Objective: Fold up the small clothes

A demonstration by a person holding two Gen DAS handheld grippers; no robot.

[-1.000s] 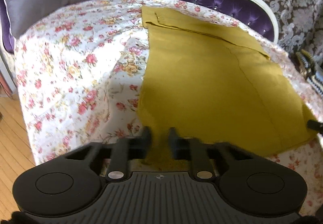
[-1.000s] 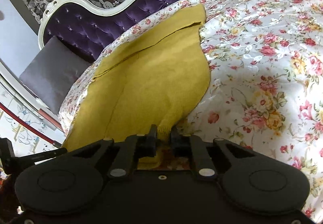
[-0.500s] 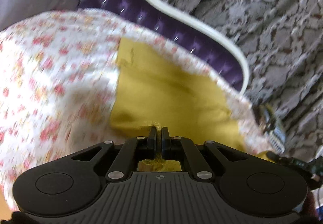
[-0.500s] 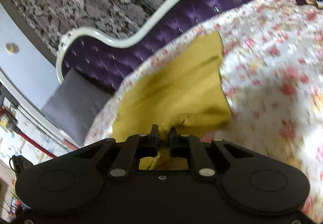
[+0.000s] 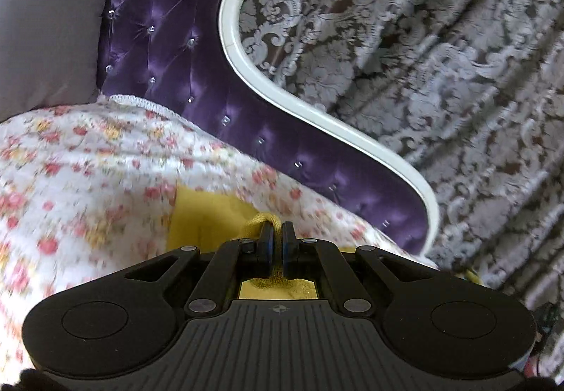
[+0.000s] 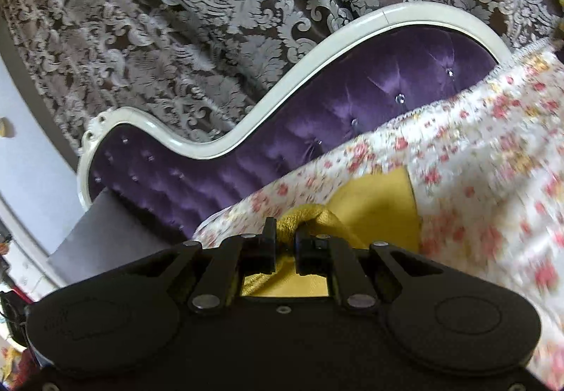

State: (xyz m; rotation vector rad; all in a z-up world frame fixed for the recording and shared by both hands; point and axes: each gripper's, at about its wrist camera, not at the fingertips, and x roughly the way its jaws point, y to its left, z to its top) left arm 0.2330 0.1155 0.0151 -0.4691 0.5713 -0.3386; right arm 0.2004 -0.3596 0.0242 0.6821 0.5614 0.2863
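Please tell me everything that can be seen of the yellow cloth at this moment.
The yellow cloth is mustard coloured, of a knit-like, slightly coarse fabric. It lies on the floral bedspread, near the purple headboard. Only a small part shows in each view. Its near edge is bunched and lifted: the left gripper is shut on one fold and the right gripper pinches another. The rest is hidden behind the grippers.

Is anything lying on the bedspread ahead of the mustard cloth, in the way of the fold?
Nothing visible. Both the left gripper and right gripper pinch the mustard cloth; only bare floral bedspread lies ahead.
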